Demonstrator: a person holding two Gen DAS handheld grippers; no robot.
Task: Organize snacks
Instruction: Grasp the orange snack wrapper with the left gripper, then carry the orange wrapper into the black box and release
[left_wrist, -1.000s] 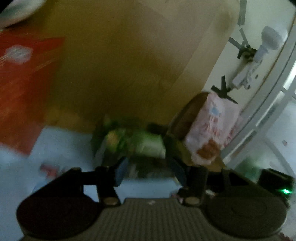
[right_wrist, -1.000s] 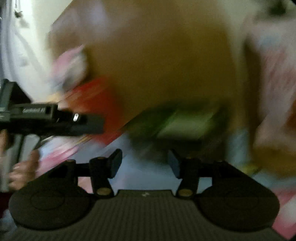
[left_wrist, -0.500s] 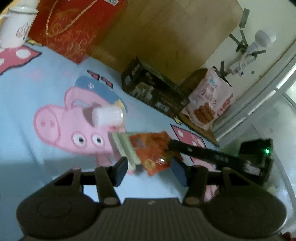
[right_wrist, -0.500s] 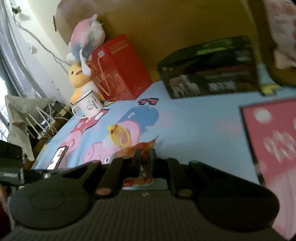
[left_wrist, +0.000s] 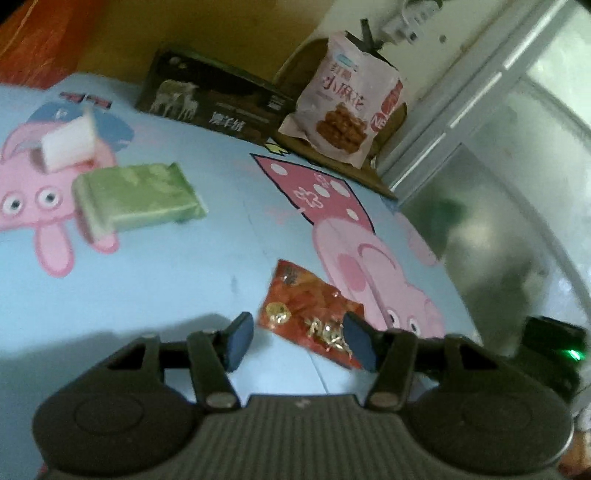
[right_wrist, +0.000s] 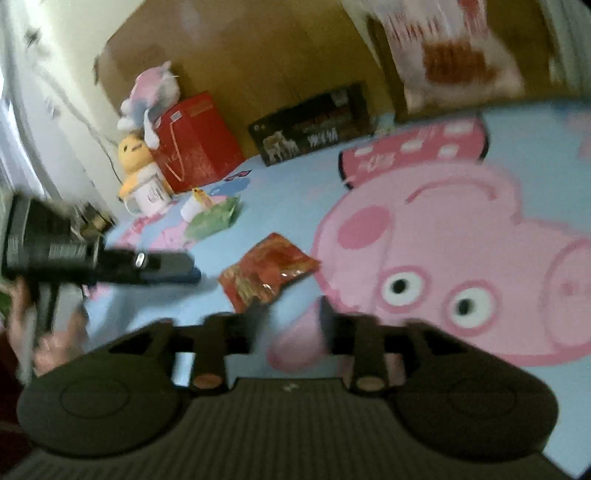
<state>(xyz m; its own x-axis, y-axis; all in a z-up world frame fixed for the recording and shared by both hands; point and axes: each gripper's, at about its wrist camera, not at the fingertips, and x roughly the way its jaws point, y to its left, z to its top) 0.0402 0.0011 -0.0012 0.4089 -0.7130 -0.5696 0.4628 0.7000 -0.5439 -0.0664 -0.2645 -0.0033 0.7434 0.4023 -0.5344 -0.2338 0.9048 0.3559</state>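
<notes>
Left gripper (left_wrist: 300, 341) gapes wide, empty, over a red snack packet (left_wrist: 309, 318) at lower centre; right gripper (right_wrist: 287, 325) parted, empty; green packet (left_wrist: 138, 195) upper left.

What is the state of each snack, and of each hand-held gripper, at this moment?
Red snack packet: lying flat on the blue mat, not held.
Green packet: lying flat, sealed.
White cup: tipped on its side.
Pink snack bag: upright, sealed.
Dark box: closed.
Left hand-held gripper: open, empty.
Right hand-held gripper: open, empty.
</notes>
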